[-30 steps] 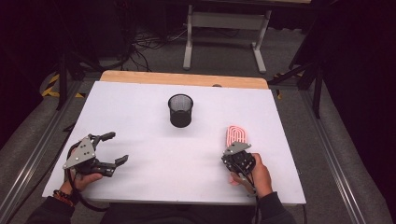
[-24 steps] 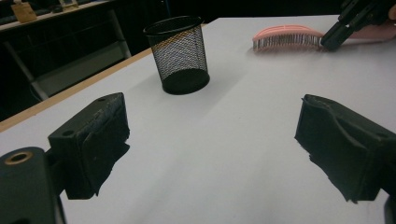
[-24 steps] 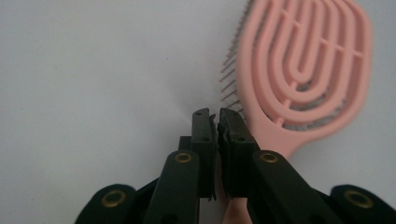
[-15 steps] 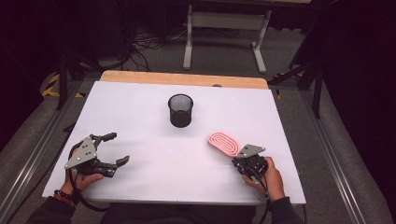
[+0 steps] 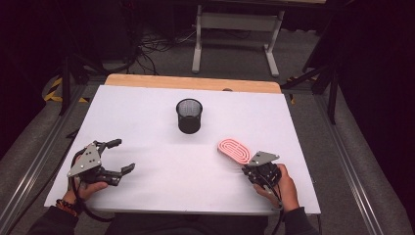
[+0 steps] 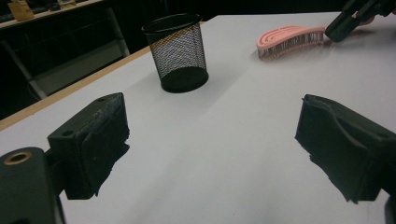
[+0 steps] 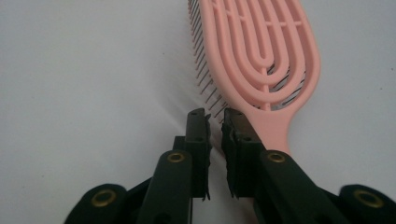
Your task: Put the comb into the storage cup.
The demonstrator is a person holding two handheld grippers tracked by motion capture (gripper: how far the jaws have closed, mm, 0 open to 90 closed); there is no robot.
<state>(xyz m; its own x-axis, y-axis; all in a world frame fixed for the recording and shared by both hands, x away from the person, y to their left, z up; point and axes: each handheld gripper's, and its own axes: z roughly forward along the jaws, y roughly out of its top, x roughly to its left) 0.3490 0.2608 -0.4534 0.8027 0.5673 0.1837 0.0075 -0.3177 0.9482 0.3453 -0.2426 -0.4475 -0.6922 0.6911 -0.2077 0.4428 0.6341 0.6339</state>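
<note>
Near-left on the counter: left gripper is parked, jaws wide apart, nothing between them. The left gripper view confirms bare white surface in the gap.

Centre, far side: black mesh cup, upright, well apart from both grippers. It looks empty, but the inside is dark, so I can't be sure.

Right: pink hairbrush lies on the counter with its bristles against the surface and its handle pointing at the near-right corner.

Near-right: right gripper sits just behind the handle end. Its jaws have just been opening but are only a slit apart. In the right gripper view nothing is in that slit, and the handle of the brush runs beside or under one jaw.

My read: the brush is loose on the counter and the step in hand is regripping it. Next move needs the jaws opened wider, shifted sideways to straddle the handle, then closed square on it. The cup looks like the likely destination.

Hard to tell:
- whether that jaw actually touches the handle
- the handle tip, hidden behind the jaw
- the right fingertips in the high view, which is too small
</note>
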